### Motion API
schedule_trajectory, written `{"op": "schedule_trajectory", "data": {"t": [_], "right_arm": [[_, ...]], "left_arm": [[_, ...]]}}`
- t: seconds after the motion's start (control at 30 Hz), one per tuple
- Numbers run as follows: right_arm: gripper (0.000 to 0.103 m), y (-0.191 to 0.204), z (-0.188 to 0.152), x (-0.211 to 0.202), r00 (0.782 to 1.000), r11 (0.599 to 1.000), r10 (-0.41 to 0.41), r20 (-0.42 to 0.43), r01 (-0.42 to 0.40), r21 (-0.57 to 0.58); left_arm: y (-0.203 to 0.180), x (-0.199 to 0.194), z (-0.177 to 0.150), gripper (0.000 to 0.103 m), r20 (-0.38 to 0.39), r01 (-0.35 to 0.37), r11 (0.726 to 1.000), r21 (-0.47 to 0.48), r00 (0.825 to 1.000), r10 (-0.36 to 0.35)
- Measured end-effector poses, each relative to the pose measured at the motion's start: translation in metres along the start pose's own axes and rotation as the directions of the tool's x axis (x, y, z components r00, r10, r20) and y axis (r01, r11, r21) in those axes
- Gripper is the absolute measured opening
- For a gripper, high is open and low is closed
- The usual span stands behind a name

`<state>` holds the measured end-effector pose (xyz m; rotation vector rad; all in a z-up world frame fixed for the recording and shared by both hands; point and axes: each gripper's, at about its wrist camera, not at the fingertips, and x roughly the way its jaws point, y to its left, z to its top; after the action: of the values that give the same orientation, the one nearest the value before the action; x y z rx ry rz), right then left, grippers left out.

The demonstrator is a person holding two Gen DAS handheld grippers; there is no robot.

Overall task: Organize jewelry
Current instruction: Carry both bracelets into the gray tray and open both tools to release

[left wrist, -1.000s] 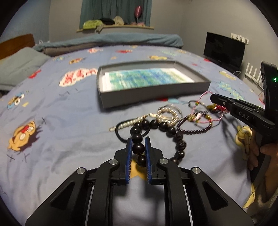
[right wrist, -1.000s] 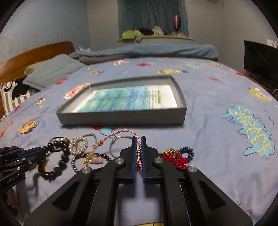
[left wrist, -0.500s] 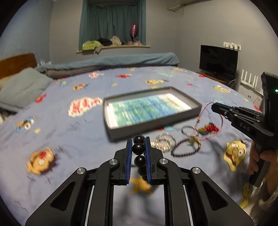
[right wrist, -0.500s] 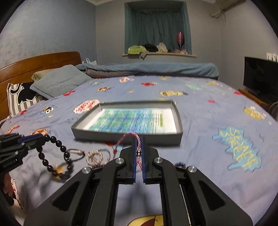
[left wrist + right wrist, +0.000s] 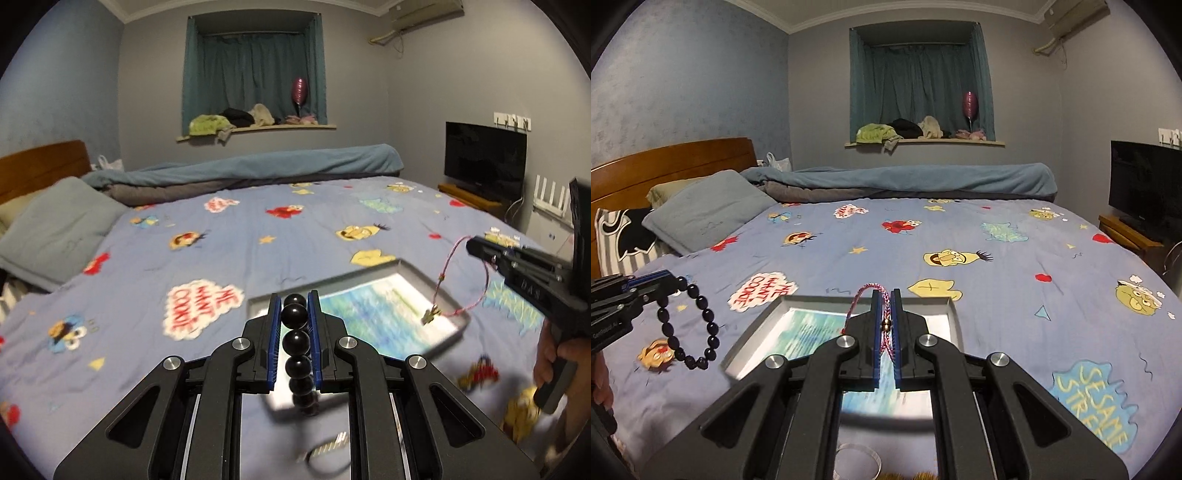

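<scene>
My left gripper (image 5: 294,314) is shut on a black bead bracelet (image 5: 296,341), which hangs in the air; it also shows in the right wrist view (image 5: 689,325), hanging from the left gripper (image 5: 670,282). My right gripper (image 5: 885,314) is shut on a pink braided cord bracelet (image 5: 866,293); in the left wrist view the cord (image 5: 448,273) dangles from the right gripper (image 5: 471,245) over the grey tray (image 5: 417,269). The tray (image 5: 951,314) lies on the bed below both grippers, with a blue-green printed liner.
A blue cartoon bedsheet (image 5: 1015,266) covers the bed. Other jewelry lies near the front edge: a silver bangle (image 5: 328,452), a red bead piece (image 5: 480,373), a clear ring (image 5: 857,459). Pillows (image 5: 705,210) at left, a TV (image 5: 1145,184) at right.
Both grippers have risen and moved forward over the tray, carrying the black bead bracelet and the pink cord off the bed. The other jewelry stayed behind.
</scene>
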<state>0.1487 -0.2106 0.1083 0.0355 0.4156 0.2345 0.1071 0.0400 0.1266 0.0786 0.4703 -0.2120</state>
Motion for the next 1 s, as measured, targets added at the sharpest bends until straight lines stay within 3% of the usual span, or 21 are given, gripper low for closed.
{"op": "schedule_trajectory", "data": {"t": [0.3, 0.4, 0.47, 0.53, 0.67, 0.93, 1.0], "right_arm": [[0.005, -0.022, -0.001, 0.081, 0.996, 0.999, -0.001, -0.086, 0.006, 0.051], [0.005, -0.025, -0.007, 0.107, 0.991, 0.998, -0.014, -0.133, 0.022, 0.058], [0.005, -0.026, -0.016, 0.122, 0.981, 0.996, -0.077, -0.179, 0.083, 0.027], [0.005, -0.032, -0.024, 0.133, 0.967, 0.992, -0.111, -0.229, 0.12, 0.028], [0.005, -0.035, -0.031, 0.134, 0.961, 0.989, -0.134, -0.241, 0.144, 0.025], [0.005, -0.03, -0.04, 0.144, 0.949, 0.991, -0.13, -0.287, 0.131, -0.018], [0.005, -0.031, -0.041, 0.145, 0.947, 0.992, -0.127, -0.294, 0.129, -0.011]], "left_arm": [[-0.003, 0.109, 0.001, 0.015, -0.098, 0.087, 0.993, -0.078, 0.991, -0.094], [0.006, 0.136, -0.005, 0.015, -0.133, 0.052, 0.993, -0.105, 0.989, -0.065], [0.014, 0.15, -0.015, 0.015, -0.171, 0.017, 0.993, -0.119, 0.985, -0.037], [0.02, 0.159, -0.023, 0.015, -0.202, -0.012, 0.993, -0.122, 0.979, -0.013], [0.03, 0.173, -0.034, 0.015, -0.259, -0.043, 0.99, -0.133, 0.966, 0.007], [0.02, 0.18, -0.044, 0.015, -0.284, -0.085, 0.995, -0.055, 0.957, 0.066], [0.018, 0.179, -0.044, 0.019, -0.281, -0.079, 0.995, -0.055, 0.958, 0.06]]}}
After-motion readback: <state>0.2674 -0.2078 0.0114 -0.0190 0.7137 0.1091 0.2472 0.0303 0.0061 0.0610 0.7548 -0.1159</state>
